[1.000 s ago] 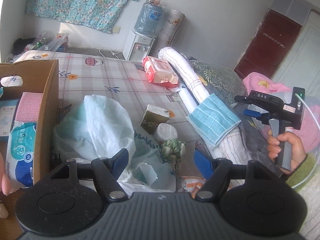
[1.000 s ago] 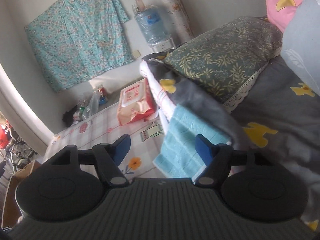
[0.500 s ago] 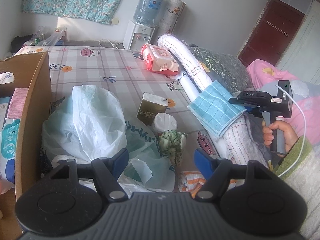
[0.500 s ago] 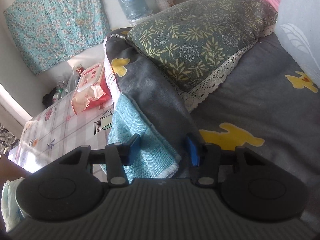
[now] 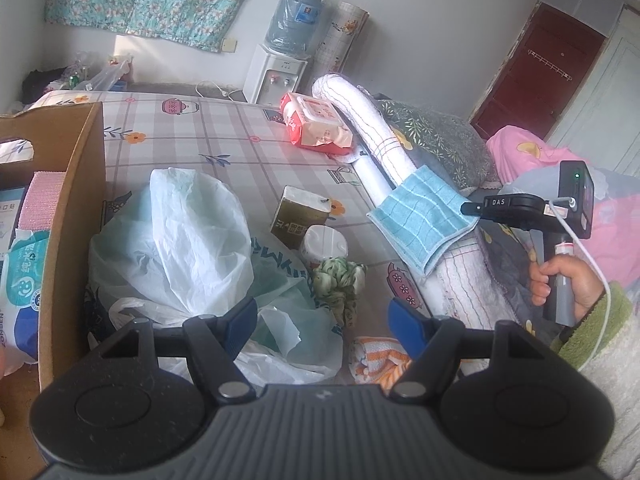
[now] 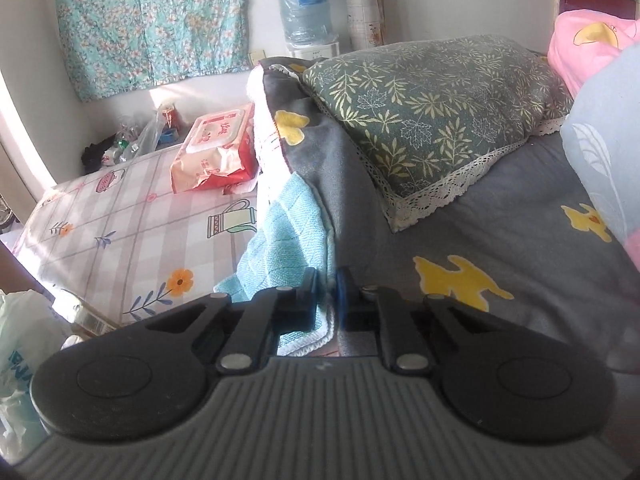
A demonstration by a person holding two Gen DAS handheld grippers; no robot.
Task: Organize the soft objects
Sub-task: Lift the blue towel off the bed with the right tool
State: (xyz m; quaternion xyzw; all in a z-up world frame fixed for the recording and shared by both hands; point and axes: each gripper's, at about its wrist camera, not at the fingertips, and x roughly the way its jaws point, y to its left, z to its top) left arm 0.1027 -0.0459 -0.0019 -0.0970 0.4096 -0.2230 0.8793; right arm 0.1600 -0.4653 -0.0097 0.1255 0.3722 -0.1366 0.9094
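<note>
The right gripper (image 6: 326, 284) has its fingers clenched on the near edge of the blue towel (image 6: 288, 248), which hangs over the rolled bedding (image 5: 400, 156) at the side of the bed (image 5: 224, 136). The left gripper (image 5: 322, 322) hovers with fingers spread and nothing between them, above white plastic bags (image 5: 180, 248) beside a cardboard box (image 5: 76, 200).
</note>
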